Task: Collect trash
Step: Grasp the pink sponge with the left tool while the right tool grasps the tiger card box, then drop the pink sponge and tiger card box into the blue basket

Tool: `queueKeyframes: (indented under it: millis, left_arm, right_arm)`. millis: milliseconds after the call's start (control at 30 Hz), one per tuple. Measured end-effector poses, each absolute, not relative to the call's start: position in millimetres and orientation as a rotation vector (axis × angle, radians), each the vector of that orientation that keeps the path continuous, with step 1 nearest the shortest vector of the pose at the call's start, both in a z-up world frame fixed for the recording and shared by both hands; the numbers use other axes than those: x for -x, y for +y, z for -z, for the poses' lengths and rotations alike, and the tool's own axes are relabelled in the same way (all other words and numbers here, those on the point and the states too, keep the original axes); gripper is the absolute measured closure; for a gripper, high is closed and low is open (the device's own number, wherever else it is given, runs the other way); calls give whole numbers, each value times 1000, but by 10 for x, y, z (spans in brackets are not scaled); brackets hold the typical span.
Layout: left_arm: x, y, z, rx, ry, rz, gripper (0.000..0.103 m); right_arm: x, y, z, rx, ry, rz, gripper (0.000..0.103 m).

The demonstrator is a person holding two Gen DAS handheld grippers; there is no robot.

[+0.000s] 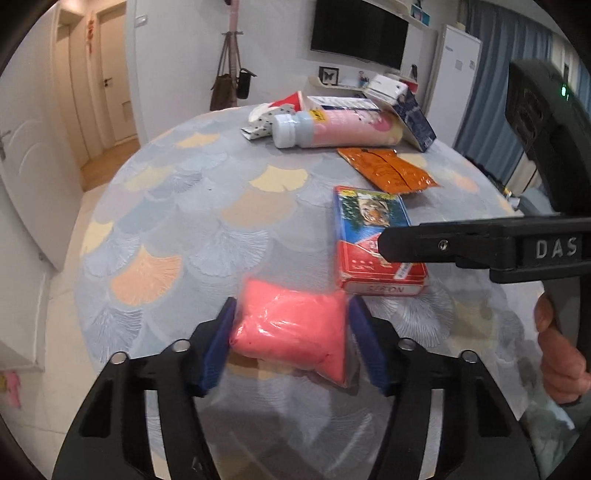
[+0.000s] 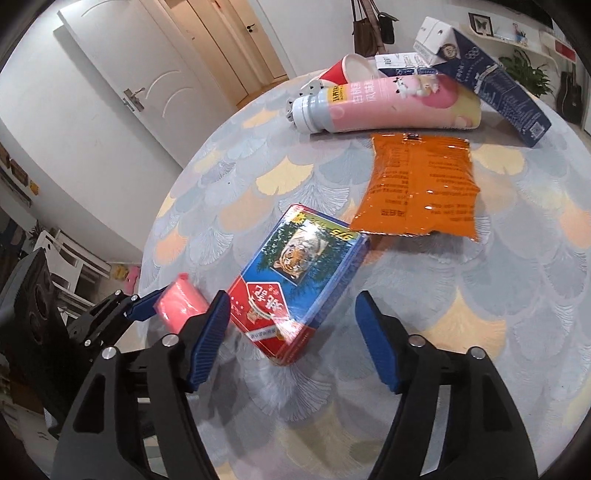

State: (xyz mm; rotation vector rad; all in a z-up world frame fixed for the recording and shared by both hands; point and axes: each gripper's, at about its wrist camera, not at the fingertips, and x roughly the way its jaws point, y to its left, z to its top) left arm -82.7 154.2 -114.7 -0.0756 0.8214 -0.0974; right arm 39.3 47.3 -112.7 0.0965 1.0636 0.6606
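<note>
Home living room showing: wall-mounted TV (image 1: 360, 35) hanging over a shelf, white fridge (image 1: 456, 81) standing by blue curtains (image 1: 491, 74), bags hanging on a coat rack (image 1: 231, 74), white interior doors (image 2: 147, 74), round table (image 1: 207, 206) wearing a fan-pattern cloth.

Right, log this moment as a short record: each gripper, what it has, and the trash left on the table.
left gripper: fingers against both sides of the pink bag, at the near table edge
right gripper: open, fingers either side of the near end of the tiger box, not pressing it
table: round, fan-pattern cloth
middle: orange packet, flat
far edge: pink bottle on its side, blue carton, red paper cup
</note>
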Motion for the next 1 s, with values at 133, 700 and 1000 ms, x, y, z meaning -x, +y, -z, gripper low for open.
queueKeyframes:
  millis: [133,700,1000]
  left_arm:
    - [852,1781,1116,147,795,48,46]
    - [829,2164,1034,233,751,-15,46]
    - [663,1937,744,196,691,37,46]
  right_arm:
    - [-407,596,1132,-78,1061,-653,31]
    - [-282,1003,1128,221,941,-509,33]
    - [-158,735,772,172,842,-560,42]
